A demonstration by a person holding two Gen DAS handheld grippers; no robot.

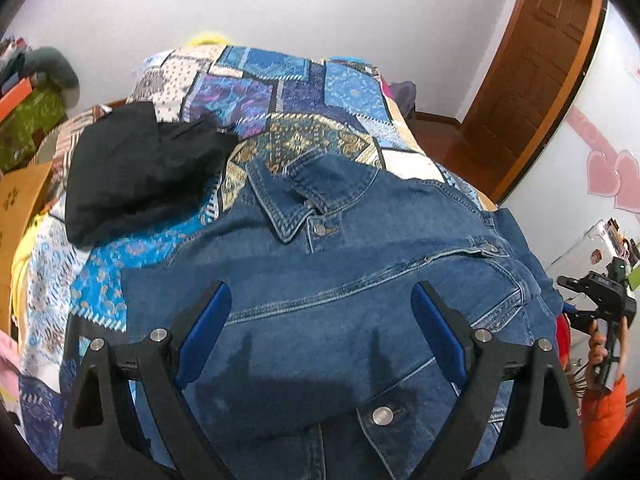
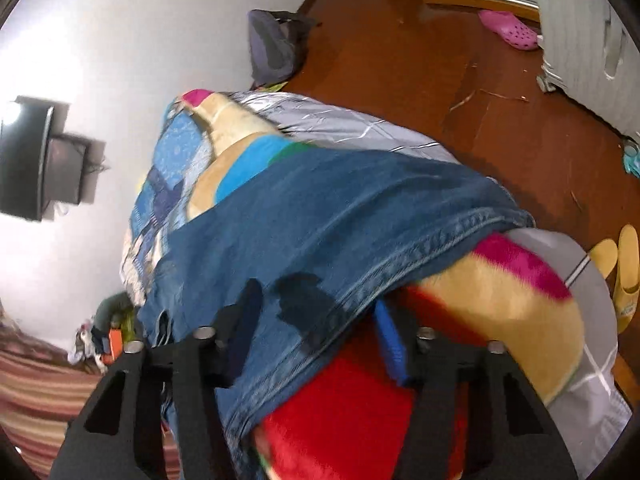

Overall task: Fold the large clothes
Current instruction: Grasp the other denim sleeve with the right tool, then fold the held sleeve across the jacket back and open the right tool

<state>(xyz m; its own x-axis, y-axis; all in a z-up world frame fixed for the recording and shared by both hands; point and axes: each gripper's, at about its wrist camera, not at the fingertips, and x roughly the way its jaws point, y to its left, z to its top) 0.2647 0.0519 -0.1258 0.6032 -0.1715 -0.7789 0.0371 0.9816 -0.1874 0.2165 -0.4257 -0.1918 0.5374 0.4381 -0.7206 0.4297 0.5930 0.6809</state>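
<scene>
Left wrist view: denim jacket [image 1: 328, 288] spread across frame centre on the patchwork bedspread [image 1: 280, 92], collar toward the top, long axis running bottom to top. Black garment [image 1: 136, 168] at upper left. Left gripper [image 1: 322, 316] spread wide above the denim, pinching nothing.

Right wrist view: right gripper [image 2: 316, 320] parted, denim hem lying between its 2 blue pads [image 2: 390, 344]; contact unclear. Jacket stretching toward upper left over a red-and-cream blanket [image 2: 500, 300].

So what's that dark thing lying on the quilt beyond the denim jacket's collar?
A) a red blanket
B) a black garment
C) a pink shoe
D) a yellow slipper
B: the left wrist view shows a black garment bunched on the patchwork quilt, past the denim jacket collar.
</scene>
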